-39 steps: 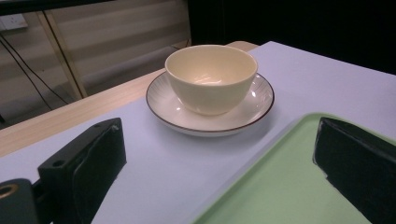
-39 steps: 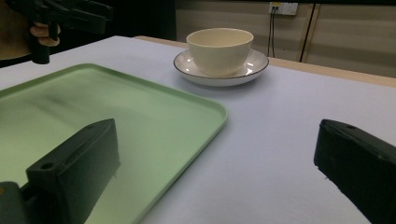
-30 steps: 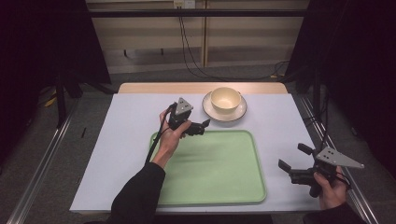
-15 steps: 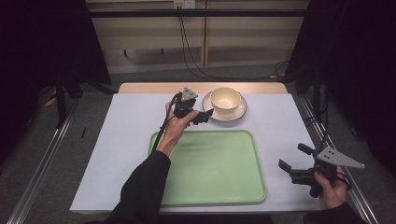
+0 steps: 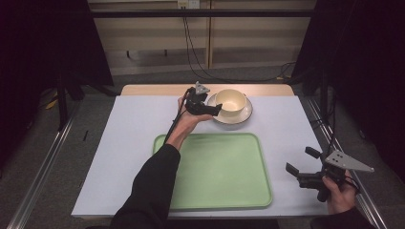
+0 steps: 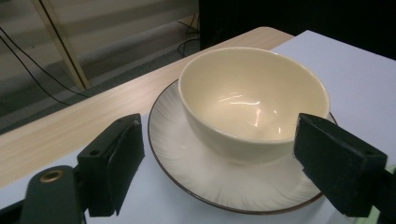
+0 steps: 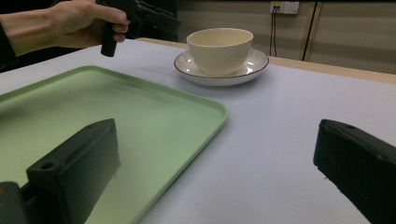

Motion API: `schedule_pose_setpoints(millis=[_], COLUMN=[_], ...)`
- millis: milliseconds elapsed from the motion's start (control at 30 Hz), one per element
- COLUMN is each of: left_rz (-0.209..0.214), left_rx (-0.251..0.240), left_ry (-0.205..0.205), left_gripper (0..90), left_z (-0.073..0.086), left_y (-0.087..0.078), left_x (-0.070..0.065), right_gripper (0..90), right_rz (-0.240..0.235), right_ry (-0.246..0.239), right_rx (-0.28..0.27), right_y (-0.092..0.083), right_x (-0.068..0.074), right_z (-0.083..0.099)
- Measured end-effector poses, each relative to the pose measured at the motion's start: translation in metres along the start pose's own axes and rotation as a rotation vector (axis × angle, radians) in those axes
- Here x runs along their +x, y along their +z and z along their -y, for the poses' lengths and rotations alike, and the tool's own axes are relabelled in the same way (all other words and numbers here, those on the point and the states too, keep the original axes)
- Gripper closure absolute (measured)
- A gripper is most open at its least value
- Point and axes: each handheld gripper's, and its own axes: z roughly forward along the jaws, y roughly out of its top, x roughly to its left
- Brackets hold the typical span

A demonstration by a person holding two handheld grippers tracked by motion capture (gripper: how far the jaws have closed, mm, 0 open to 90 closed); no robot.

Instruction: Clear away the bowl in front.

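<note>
At the far edge of the table point(image 5: 119, 157), one cream bowl point(image 5: 231, 100) sits upright on one white saucer point(image 5: 234, 117), the bowl centred so the saucer carries it as a single stack. The left gripper point(image 5: 210, 109) hangs just to the left of that stack, its jaws spread wide and holding nothing; in the left gripper view the bowl point(image 6: 254, 100) lies between and beyond the two black jaws, and the saucer point(image 6: 196, 172) spreads beneath them. That framing suggests the hand is lined up to take the bowl by its sides or rim, though no contact shows. One pale green tray point(image 5: 217, 171) lies empty at the near middle of the table, probably kept bare as a landing place for the crockery. The right gripper point(image 5: 302, 166) rests low at the near right, well apart from the stack, jaws also wide and empty, seemingly parked out of the way. Count: one bowl, one saucer, one tray, two grippers.
</note>
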Motion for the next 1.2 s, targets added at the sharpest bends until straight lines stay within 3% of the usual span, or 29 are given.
schedule_pose_setpoints(millis=[100, 300, 433, 600, 667, 700, 767, 867, 967, 1133, 1200], left_rz=[-0.012, -0.013, -0.045, -0.055, -0.085, -0.068, -0.078, -0.065, -0.064, -0.078, -0.055], left_rx=[0.006, 0.026, 0.065, 0.151, 0.181, 0.171, 0.205, 0.217, 0.25, 0.314, 0.327], left_ry=[-0.012, -0.093, -0.092, -0.085, -0.093, -0.117, -0.109, -0.141, -0.117, -0.112, -0.145], left_gripper=[17.4, 20.6, 23.6, 29.5, 32.4, 33.8, 37.2, 38.7, 38.1, 45.7, 46.1], left_z=[-0.001, -0.011, -0.015, -0.014, -0.015, -0.015, -0.016, -0.016, -0.018, -0.019, -0.017], left_y=[0.007, 0.017, 0.027, 0.04, 0.044, 0.046, 0.048, 0.051, 0.054, 0.06, 0.061], left_x=[0.001, 0.004, 0.004, 0.0, -0.002, -0.001, -0.001, 0.0, -0.004, -0.011, -0.009], right_gripper=[0.0, 0.0, 0.0, 0.0, 0.0, 0.0, 0.0, 0.0, 0.0, 0.0, 0.0], right_rz=[-0.003, -0.002, -0.011, -0.014, -0.021, -0.019, -0.017, -0.02, -0.026, -0.022, -0.021], right_ry=[0.0, -0.003, -0.008, 0.002, 0.0, 0.003, -0.002, -0.005, -0.009, -0.003, -0.005], right_rx=[0.002, 0.003, -0.002, 0.001, 0.001, 0.001, -0.005, 0.004, 0.001, -0.002, -0.001], right_y=[0.0, 0.001, 0.001, 0.0, 0.0, 0.0, -0.001, 0.001, 0.001, 0.0, 0.0], right_x=[0.001, 0.0, 0.0, 0.0, 0.0, 0.0, 0.0, 0.0, 0.0, 0.0, 0.0], right_z=[0.0, 0.0, 0.001, 0.0, 0.001, 0.001, 0.001, 0.001, 0.001, 0.0, 0.0])
